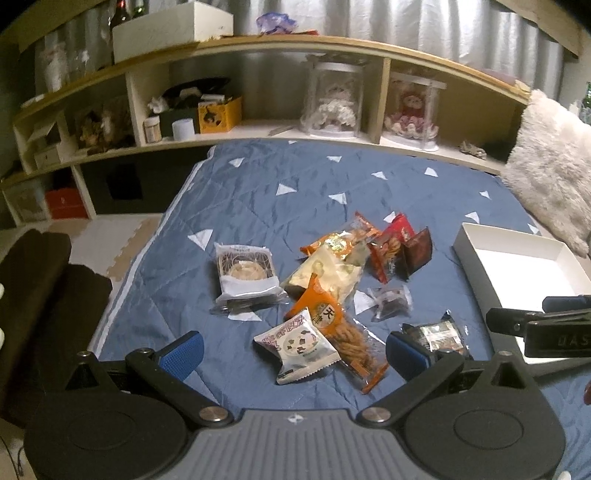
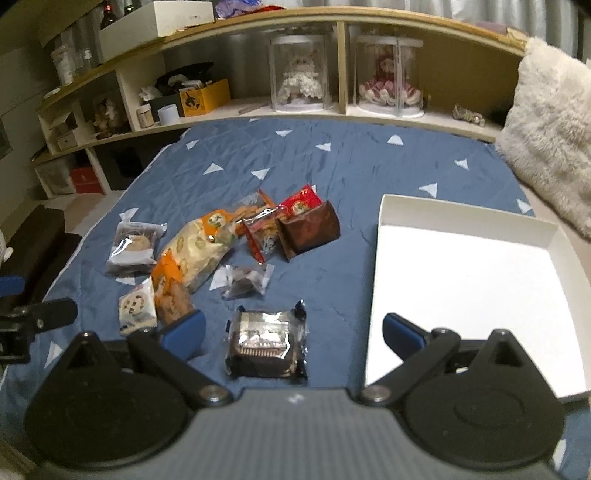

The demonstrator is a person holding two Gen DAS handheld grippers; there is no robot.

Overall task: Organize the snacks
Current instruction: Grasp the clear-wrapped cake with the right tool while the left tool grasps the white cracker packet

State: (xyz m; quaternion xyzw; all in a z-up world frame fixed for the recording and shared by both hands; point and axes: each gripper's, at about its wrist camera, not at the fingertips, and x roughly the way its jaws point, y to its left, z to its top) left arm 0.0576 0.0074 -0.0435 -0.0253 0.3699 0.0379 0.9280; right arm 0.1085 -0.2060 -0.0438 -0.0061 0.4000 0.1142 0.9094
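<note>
A blue quilted bedspread scattered with white triangles covers a bed, with a curved wooden shelf unit along its far edge holding two dolls in clear cases and a yellow box; a fluffy white cushion sits at the far right.

The snack packets lie in a loose heap left of centre: a clear-wrapped round pastry at the left, a long cream bag, an orange packet of fried twists partly under a white cookie packet, red packets and a dark brown packet at the far side, and a small clear-wrapped dark sweet.

An empty white tray lies to the right, apart from the heap.

The left gripper is released, its blue pads either side of the cookie packet. The right gripper is also released, spread wide around a dark foil-wrapped cake lying near.
</note>
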